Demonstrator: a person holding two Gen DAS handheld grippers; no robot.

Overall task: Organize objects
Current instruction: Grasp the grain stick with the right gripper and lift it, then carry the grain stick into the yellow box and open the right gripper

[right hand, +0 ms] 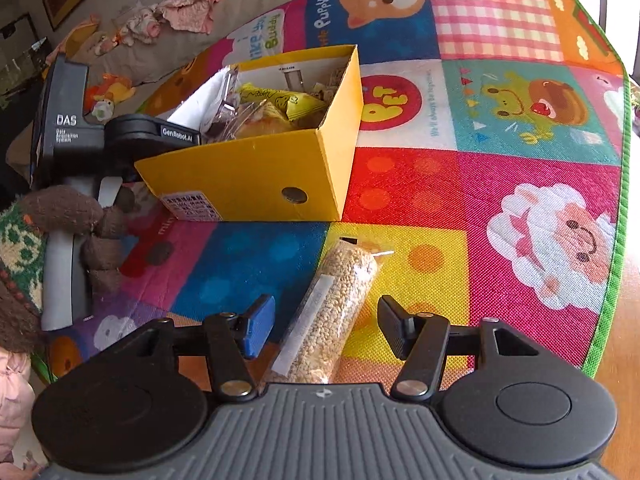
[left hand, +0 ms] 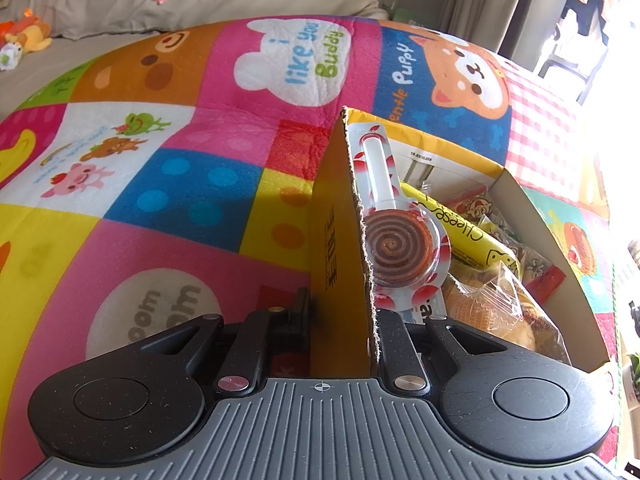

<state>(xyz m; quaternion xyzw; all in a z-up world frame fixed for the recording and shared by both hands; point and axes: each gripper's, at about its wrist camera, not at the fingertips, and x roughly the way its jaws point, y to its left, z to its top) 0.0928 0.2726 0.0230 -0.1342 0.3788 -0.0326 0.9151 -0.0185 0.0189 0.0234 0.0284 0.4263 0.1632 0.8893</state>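
A yellow cardboard box (left hand: 336, 208) stands on the colourful play mat (left hand: 180, 184) and holds several snack packets. Among them are a spiral candy on a white stick (left hand: 394, 244) and a yellow cheese snack (left hand: 460, 224). My left gripper (left hand: 346, 312) is shut on the box's near wall, one finger outside and one inside. In the right wrist view the box (right hand: 248, 176) sits ahead. A clear packet of grains (right hand: 336, 304) lies flat on the mat. My right gripper (right hand: 326, 326) is open and straddles the packet, its pads apart from it.
A hand in a brown knitted glove (right hand: 80, 216) holds the left gripper's body (right hand: 132, 132) at the box's left corner. Beige cushions with plush toys (right hand: 110, 90) and clothes (right hand: 192, 8) lie behind the mat. The mat's green edge (right hand: 612, 280) meets a wooden floor at right.
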